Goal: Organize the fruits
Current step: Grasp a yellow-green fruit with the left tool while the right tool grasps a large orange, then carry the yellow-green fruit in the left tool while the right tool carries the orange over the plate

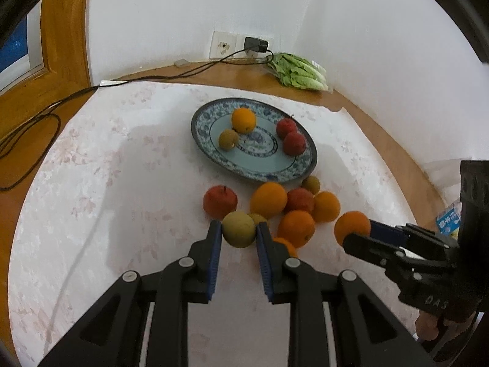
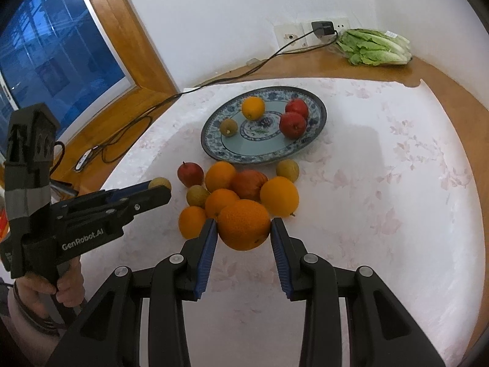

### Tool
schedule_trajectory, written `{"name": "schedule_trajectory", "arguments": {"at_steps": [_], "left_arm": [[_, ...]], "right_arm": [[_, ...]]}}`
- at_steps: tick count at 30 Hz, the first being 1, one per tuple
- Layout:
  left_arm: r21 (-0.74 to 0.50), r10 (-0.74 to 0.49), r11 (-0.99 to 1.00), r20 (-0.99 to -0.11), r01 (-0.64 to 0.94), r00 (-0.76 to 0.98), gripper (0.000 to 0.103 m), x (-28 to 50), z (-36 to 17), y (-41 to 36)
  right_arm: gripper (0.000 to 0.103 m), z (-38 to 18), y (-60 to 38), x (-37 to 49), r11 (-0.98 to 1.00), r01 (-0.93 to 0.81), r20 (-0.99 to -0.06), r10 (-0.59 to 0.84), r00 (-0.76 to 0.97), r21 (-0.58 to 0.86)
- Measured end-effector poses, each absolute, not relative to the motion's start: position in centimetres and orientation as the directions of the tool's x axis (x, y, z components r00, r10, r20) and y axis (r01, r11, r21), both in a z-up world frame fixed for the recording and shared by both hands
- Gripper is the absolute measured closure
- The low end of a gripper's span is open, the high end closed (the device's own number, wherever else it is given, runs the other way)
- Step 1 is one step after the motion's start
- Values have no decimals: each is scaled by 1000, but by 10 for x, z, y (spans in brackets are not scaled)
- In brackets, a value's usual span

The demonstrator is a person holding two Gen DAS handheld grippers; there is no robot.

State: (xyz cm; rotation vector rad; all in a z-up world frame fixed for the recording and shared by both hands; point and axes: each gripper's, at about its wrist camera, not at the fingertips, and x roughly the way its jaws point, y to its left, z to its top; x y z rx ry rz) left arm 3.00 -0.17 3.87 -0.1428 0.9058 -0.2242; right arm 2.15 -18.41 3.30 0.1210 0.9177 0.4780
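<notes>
I have the left gripper (image 1: 238, 234) clamped on a yellow-green fruit (image 1: 238, 229) and the right gripper (image 2: 244, 232) on an orange (image 2: 244, 224), both by the pile short of the plate (image 1: 301, 169); round skins may slip from the pads and roll off the desk (image 1: 91, 183).

Both claws, left (image 1: 238, 229) and right (image 2: 244, 229), clamped.

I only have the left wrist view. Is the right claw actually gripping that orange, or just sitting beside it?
Observer: Gripping. In the right wrist view, both pads of the right claw press the orange.
Operator: What is half hidden behind the finger of my left claw, right of the yellow-green fruit it holds?
Observer: Another orange, whole, lying on the white tablecloth.
</notes>
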Motion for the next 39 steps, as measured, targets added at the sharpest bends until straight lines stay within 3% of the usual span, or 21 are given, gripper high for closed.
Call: {"name": "schedule_trajectory", "arguments": {"at_steps": [16,39], "left_arm": [[-212,-255,967,-743,145,618,79,71,54,-16],[-189,-223,975,-781,119,584,79,119,22,-26]], "right_arm": [[66,45,-183,48,901,-346,-729,419,542,261],[66,28,-175,102,910,-337,-745,397,536,242]]}}
